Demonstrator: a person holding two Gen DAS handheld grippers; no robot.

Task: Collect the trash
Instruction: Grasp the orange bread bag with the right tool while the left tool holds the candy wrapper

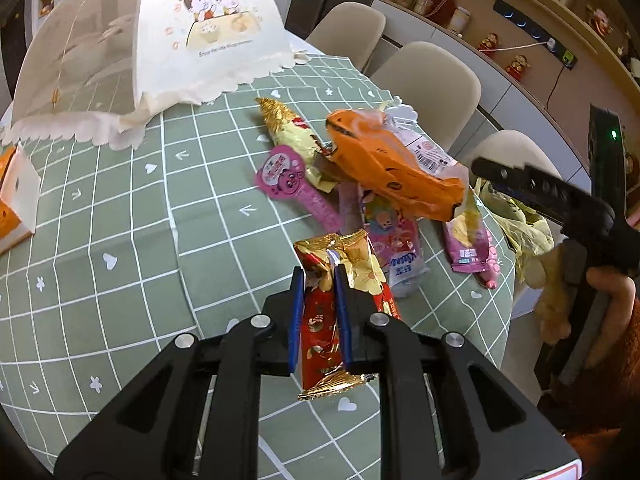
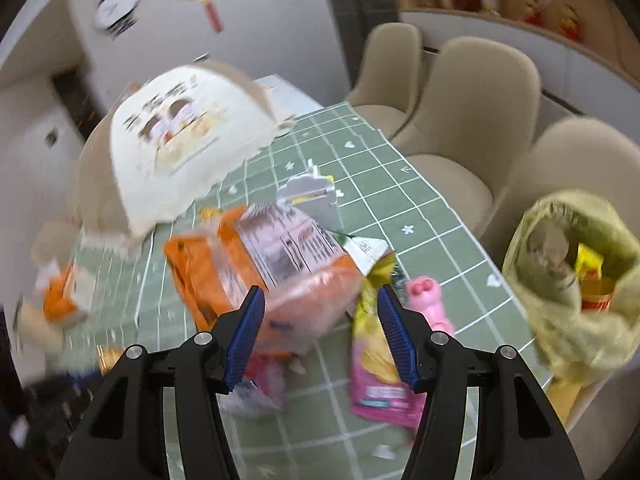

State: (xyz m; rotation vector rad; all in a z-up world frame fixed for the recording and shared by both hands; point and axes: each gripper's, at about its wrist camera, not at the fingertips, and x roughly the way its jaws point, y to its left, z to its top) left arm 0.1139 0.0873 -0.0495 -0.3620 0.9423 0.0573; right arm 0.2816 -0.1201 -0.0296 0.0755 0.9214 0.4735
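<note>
My left gripper (image 1: pixel 319 276) is shut on a red and gold snack wrapper (image 1: pixel 332 312) and holds it above the green checked tablecloth (image 1: pixel 120 220). Beyond it lie an orange bag (image 1: pixel 392 168), a gold wrapper (image 1: pixel 288 128), a pink bear wrapper (image 1: pixel 280 172) and a pink chip packet (image 1: pixel 468 244). My right gripper (image 2: pixel 320 312) is open and empty, above the orange bag (image 2: pixel 248 268) and the pink chip packet (image 2: pixel 376 376). The right gripper shows in the left wrist view (image 1: pixel 532 188) at the right. A yellow trash bag (image 2: pixel 576 288) with trash inside hangs open off the table's right edge.
A mesh food cover (image 1: pixel 140 40) with a cartoon print stands at the far left of the table. A white and orange box (image 1: pixel 16 200) sits at the left edge. Beige chairs (image 2: pixel 476 120) line the far right side. A pink pig toy (image 2: pixel 428 300) lies near the chip packet.
</note>
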